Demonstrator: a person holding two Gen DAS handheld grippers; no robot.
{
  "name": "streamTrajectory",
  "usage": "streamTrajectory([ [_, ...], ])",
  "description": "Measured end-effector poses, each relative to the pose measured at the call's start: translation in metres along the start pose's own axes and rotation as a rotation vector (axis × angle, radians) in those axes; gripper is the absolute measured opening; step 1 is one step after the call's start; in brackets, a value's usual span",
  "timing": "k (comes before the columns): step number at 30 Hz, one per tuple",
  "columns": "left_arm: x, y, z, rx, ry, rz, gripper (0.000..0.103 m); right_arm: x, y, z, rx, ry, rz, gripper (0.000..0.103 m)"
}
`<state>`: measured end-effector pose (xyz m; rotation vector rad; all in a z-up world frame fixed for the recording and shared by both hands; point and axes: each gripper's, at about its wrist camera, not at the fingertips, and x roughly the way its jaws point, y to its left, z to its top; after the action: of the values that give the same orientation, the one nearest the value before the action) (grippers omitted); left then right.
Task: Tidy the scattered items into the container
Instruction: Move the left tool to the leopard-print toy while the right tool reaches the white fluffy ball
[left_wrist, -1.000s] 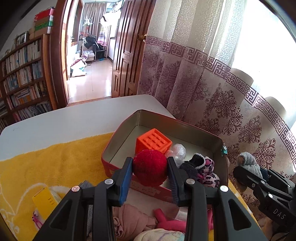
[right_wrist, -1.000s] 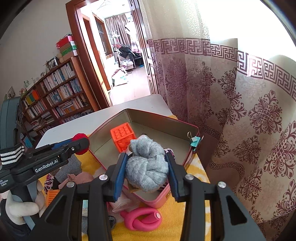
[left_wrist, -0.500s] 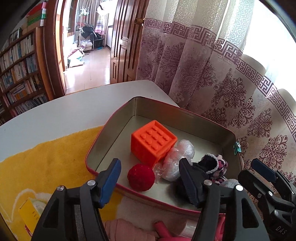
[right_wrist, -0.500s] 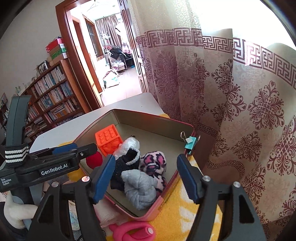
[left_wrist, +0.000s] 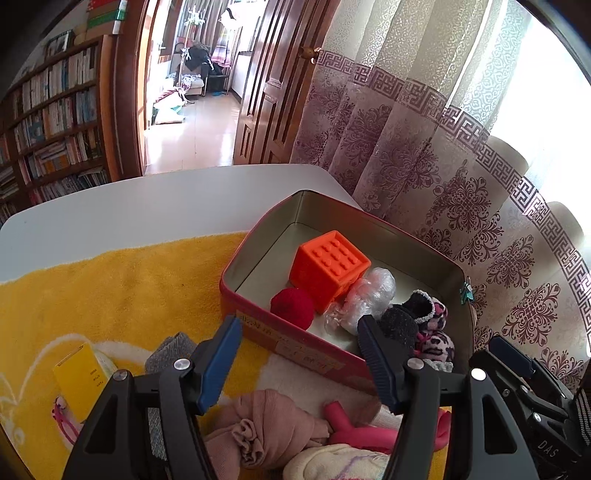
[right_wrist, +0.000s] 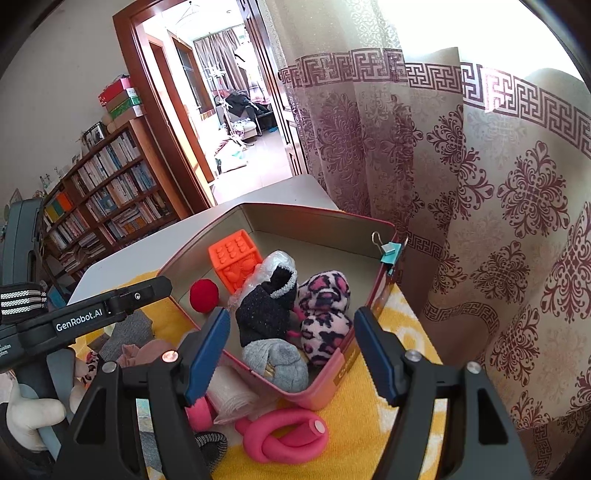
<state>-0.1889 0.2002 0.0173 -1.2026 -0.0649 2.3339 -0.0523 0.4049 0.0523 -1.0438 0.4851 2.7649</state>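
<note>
Both tools have released since the earlier frames: red ball and grey sock now lie inside the tin. Left tool spread wide, empty. Right tool likewise, empty. Pink sock and pink tube lie outside on yellow towel.

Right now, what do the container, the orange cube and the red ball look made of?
Container: apparently thin metal, dull silvery inside, red-painted outside.
Orange cube: probably soft rubber or plastic, matte, with moulded studs.
Red ball: seemingly fuzzy yarn or felt.
</note>
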Motion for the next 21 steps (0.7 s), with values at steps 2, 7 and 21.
streamTrajectory([
  [2,-0.009,0.004,-0.005,-0.004,-0.011,0.008,0.077,-0.003,0.003,-0.004,-0.003,0.004,0.009,0.073],
  [7,-0.033,0.015,-0.017,-0.015,-0.027,0.008,0.080,-0.011,0.011,-0.013,-0.002,0.013,0.026,0.073],
  [21,-0.099,0.070,-0.077,-0.076,-0.054,0.071,0.080,-0.029,0.039,-0.042,-0.015,0.032,0.055,0.073],
])
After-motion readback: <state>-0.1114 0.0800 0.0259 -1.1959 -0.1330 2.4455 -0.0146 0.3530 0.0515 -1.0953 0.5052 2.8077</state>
